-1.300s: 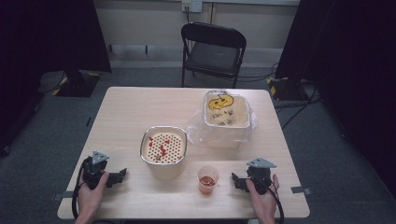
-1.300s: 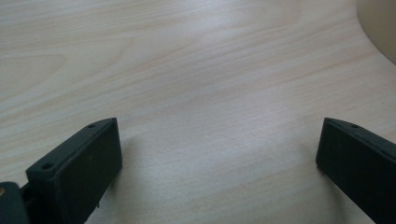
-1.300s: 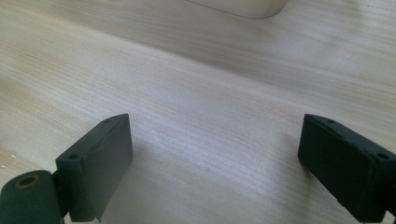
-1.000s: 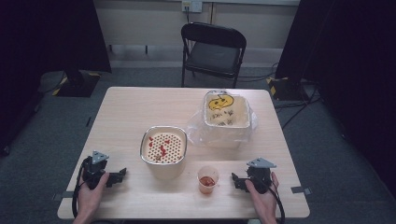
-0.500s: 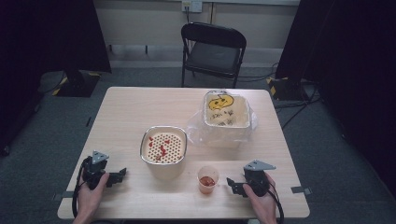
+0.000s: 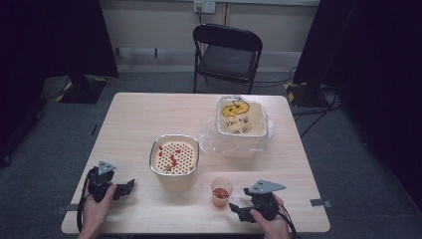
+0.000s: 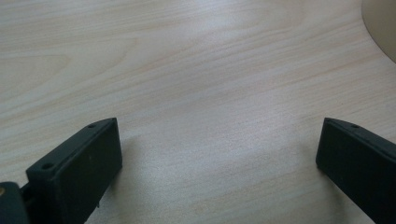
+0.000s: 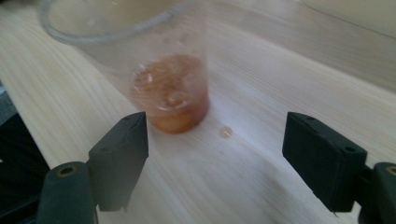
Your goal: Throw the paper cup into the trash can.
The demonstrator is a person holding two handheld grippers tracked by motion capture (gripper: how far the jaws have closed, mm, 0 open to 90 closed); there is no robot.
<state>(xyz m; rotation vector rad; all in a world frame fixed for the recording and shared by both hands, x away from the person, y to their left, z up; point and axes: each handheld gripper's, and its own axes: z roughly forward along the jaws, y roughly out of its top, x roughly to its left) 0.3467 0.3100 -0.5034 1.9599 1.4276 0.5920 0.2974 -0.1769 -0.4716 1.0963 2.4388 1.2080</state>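
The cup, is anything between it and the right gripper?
Nothing visible. The cup stands on bare table just ahead of the right gripper, whose jaws have just been closing and stand apart with nothing between them. The strainer bowl sits farther back, off that path.

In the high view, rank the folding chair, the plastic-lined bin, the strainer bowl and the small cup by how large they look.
1. Folding chair, largest even though farthest from the camera.
2. Plastic-lined bin, counting its bag.
3. Strainer bowl; without the bag, the bin's rim looks close to it, so that order is unsure.
4. Small cup, clearly smallest.
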